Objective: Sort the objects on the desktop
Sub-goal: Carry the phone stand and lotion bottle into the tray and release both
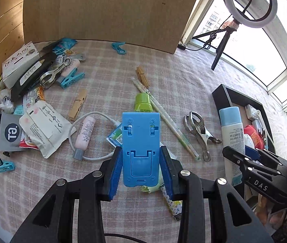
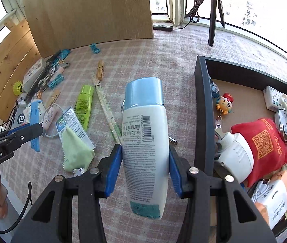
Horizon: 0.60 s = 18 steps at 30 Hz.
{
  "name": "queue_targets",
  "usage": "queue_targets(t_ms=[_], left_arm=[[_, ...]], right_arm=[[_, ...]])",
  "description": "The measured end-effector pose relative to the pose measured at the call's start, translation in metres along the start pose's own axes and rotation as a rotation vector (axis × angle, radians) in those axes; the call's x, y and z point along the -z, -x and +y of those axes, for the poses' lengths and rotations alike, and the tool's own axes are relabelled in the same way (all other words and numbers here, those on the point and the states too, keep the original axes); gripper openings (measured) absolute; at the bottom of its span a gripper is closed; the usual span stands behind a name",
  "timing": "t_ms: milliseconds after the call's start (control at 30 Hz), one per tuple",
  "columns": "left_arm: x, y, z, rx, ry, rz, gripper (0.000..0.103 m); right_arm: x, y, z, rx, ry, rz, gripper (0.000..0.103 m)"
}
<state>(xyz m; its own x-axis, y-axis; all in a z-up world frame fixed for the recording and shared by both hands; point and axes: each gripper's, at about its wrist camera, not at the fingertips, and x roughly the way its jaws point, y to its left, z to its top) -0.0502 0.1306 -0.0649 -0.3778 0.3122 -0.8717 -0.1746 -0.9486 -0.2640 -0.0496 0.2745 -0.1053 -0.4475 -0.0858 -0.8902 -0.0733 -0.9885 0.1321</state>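
My left gripper [image 1: 141, 149] is shut on a blue plastic phone stand [image 1: 141, 133], held flat-side up above the checked tablecloth; the pads press on both of its long edges. My right gripper [image 2: 145, 149] is shut on a white lotion bottle [image 2: 145, 125] with a light blue cap, lifted off the cloth just left of the black tray [image 2: 201, 101]. In the left wrist view the bottle [image 1: 231, 129] hangs at the right by the tray's corner [image 1: 220, 95]. In the right wrist view the left gripper [image 2: 27, 133] and the stand [image 2: 34, 117] are at the far left.
On the cloth lie a green tube [image 2: 84, 107], sleeved chopsticks [image 2: 106, 111], a metal clamp [image 1: 199, 133], a pink tube [image 1: 84, 133], wooden pegs and a pile of packets [image 1: 27, 70]. The tray holds a red pouch [image 2: 263, 141] and a power strip. A wooden board [image 1: 106, 10] and a tripod stand behind.
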Motion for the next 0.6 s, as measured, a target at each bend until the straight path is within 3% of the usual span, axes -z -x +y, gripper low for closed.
queue_targets(t_ms=[333,600], left_arm=[[-0.018,-0.012,-0.112,0.138,-0.172,0.016,0.034],[-0.002,-0.016,-0.220,0.243,-0.370,0.058,0.034]], right_arm=[[0.011,0.045,-0.099,0.113,-0.188,-0.066,0.043],[0.037,0.080,-0.184,0.229,-0.341,-0.085,0.043]])
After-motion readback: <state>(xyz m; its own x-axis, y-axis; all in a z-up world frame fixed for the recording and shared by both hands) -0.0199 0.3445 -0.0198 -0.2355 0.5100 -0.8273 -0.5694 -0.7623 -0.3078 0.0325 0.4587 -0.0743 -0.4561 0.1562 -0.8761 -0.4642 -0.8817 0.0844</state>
